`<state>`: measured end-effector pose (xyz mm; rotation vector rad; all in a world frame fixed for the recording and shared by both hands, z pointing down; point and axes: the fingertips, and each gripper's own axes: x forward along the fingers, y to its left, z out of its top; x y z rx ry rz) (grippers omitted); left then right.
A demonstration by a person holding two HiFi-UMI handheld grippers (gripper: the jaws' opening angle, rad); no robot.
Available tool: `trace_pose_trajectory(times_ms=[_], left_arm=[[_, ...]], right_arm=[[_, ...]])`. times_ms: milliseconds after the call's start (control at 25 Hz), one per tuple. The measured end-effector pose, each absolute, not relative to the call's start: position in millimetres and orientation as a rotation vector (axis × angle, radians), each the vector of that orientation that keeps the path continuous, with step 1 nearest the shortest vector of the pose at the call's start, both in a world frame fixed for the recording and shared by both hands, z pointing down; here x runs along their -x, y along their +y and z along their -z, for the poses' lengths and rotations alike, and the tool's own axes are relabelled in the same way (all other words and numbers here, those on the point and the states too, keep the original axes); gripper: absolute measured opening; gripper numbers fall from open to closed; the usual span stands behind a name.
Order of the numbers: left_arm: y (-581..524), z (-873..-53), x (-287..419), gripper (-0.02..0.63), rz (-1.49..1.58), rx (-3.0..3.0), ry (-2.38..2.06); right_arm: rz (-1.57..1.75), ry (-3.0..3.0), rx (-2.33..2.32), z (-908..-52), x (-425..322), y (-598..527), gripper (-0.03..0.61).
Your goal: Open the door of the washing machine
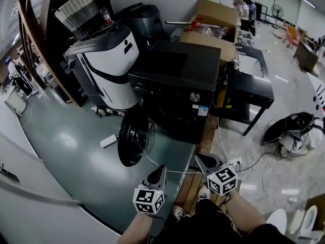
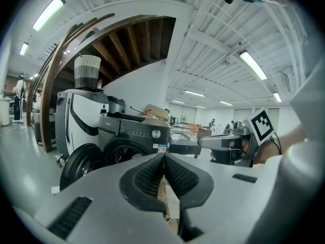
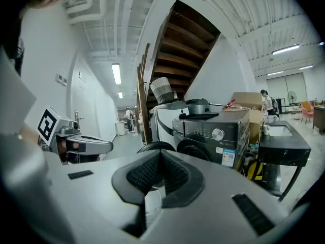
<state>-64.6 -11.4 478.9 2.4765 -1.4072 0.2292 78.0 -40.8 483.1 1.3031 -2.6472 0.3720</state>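
Washing machine door (image 1: 133, 139) open: round, dark-rimmed, swung out leftwards from the front of the washing machine (image 1: 177, 80) over the grey-green floor (image 1: 76, 151). Nearest the camera, the person's forearms (image 1: 137, 230), each hand behind a marker cube. Left gripper (image 1: 161, 169) with jaws pressed together, nothing between them, pointing towards the door but short of it, not touching. Right gripper (image 1: 199, 158) just beside it, jaws likewise together and empty, over a wooden strip (image 1: 194, 184) in the floor, near a tangle of white cables (image 1: 244, 161). Beyond the door, the dark front-loading machine itself, a round knob (image 1: 194, 96) on its control panel. To its left, a white and grey appliance (image 1: 114, 60) with a woven basket (image 1: 76, 11) on top — behind that, a wooden staircase (image 3: 188, 44). To the machine's right, a black table (image 1: 254, 88); behind the machine, cardboard boxes (image 1: 216, 19). Farthest off, people (image 1: 245, 6) standing in the open hall.
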Motion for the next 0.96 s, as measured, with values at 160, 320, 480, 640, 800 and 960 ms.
trace_pose_trajectory(times_ms=[160,320,480,640,800,960], left_arm=[[-7,-480,66,0.021,-0.224,-2.466,-1.413],[-6,-481,70,0.021,-0.223,-2.466,-1.419],[-6,-482,74,0.021,-0.219,-2.463,-1.425],[-6,-478,76,0.021,-0.215,-2.463,-1.43],[-5,-480,79,0.021,-0.217,-2.461,-1.434],[-3,-482,80,0.021,-0.218,-2.455,-1.438]], right_arm=[[-0.378,-2.653,-1.299,-483,-77,-38,0.017],[-0.374,-2.655,-1.293,-484,-71,-37,0.017],[-0.373,-2.658,-1.289,-485,-69,-37,0.017],[-0.373,-2.659,-1.289,-482,-67,-38,0.017],[-0.372,-2.661,-1.286,-483,-64,-38,0.017],[-0.372,-2.661,-1.282,-484,-64,-36,0.017]])
